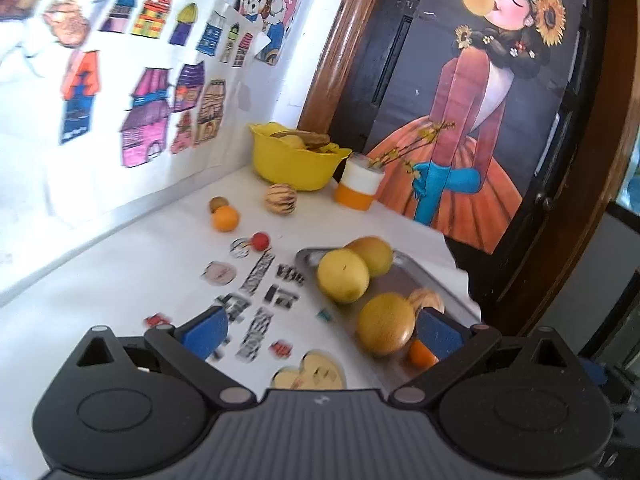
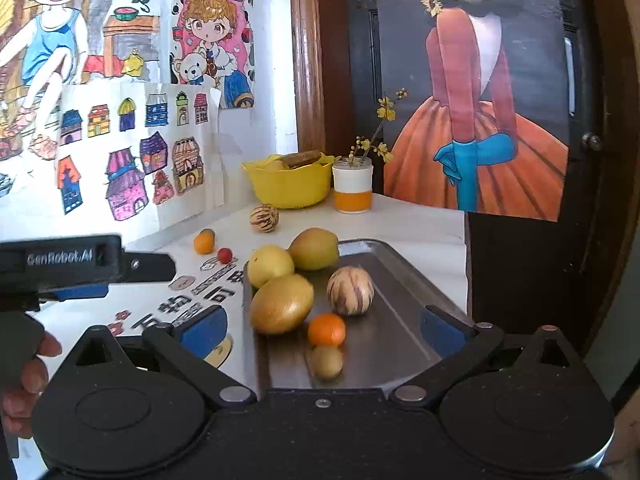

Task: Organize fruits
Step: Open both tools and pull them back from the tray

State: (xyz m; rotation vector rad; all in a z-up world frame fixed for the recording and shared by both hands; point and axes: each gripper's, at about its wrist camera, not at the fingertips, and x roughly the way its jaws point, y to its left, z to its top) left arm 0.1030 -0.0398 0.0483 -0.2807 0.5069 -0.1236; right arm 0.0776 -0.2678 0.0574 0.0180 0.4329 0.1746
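Drawing-covered white wall [image 2: 248, 128], dark door [image 2: 520, 264]

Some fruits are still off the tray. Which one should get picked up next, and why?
Probably the left tool, open and empty, should reach for the red fruit: it is the loose fruit nearest the tray, where six fruits already lie.

The left gripper [image 1: 322, 330] has its jaws spread wide, blue pads [image 1: 206, 330] well apart, nothing between them. It tilts somewhat downward. The right gripper [image 2: 322, 330] stands the same: jaws wide, empty, tilted down. In the right wrist view the left gripper shows side-on at the left edge, with the fingers [image 2: 28, 376] of the person's hand on its handle.
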